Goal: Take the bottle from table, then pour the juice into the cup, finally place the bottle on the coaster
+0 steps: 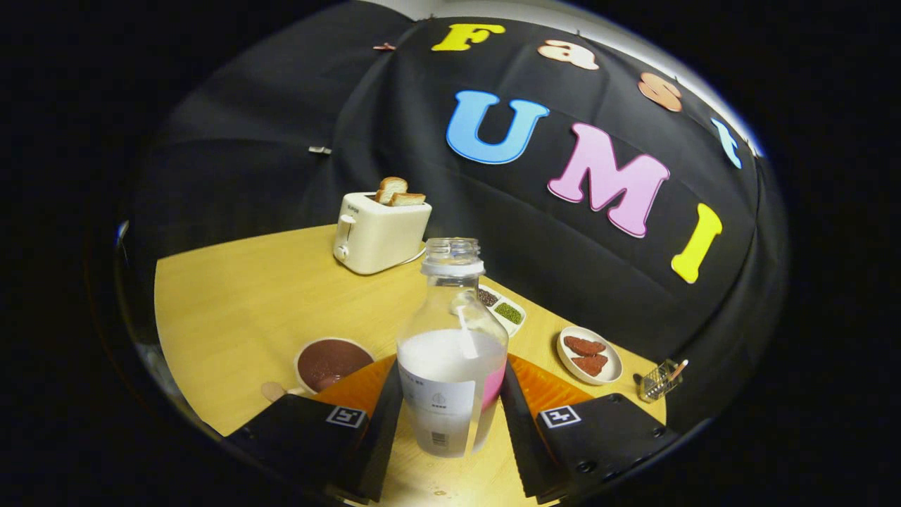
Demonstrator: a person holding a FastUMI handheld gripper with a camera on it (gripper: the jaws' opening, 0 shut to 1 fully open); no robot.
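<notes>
A clear bottle (450, 352) with no cap, about half full of white liquid, stands upright between my fingers. My gripper (451, 398) is shut on the bottle, with one finger (386, 415) pressing its lower left side and the other (519, 422) its lower right. An orange ribbed coaster (556, 389) lies on the wooden table (239, 310) just behind the bottle, showing on both sides of it. A pink shape (495, 386), possibly the cup, shows at the bottle's right edge, mostly hidden behind it.
A bowl of dark brown stuff (331, 362) with a spoon (274, 391) sits beyond the left finger. Farther back stand a cream toaster (380, 236) holding bread, a small dish of beans (503, 308), a plate with red pieces (590, 354) and a small wire basket (660, 380).
</notes>
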